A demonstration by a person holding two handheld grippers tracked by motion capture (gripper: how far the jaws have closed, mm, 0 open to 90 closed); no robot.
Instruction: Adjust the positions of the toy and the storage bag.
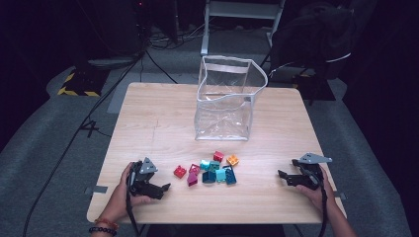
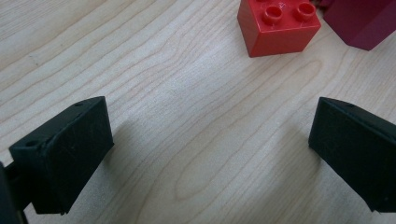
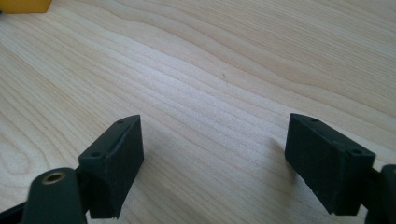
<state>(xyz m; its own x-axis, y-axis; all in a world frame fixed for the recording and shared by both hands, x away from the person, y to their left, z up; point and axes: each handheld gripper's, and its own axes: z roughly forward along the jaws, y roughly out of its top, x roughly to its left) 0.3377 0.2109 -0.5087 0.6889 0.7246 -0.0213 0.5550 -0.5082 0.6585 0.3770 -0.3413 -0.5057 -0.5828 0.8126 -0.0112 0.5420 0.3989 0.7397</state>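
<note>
Several toy bricks lie in a loose cluster [image 1: 210, 170] on the wooden table [image 1: 148, 118]: red, magenta, teal, blue and orange ones. My left gripper [image 1: 167, 187] rests on the table to the left of the cluster, held by a hand, jaws wide apart with bare wood between them [image 2: 205, 154]. A red brick [image 2: 278, 25] and a dark magenta brick [image 2: 359, 21] lie just beyond its jaws. My right gripper [image 1: 280, 176] rests at the right of the cluster, open over bare wood [image 3: 215, 154]. A corner of an orange brick [image 3: 23, 5] shows at the far left.
A clear plastic bag [image 1: 226, 98] with white trim stands open and upright behind the bricks at the table's middle. Cables run over the grey floor [image 1: 59, 143] to the left. A dark bag and a white frame stand beyond the table.
</note>
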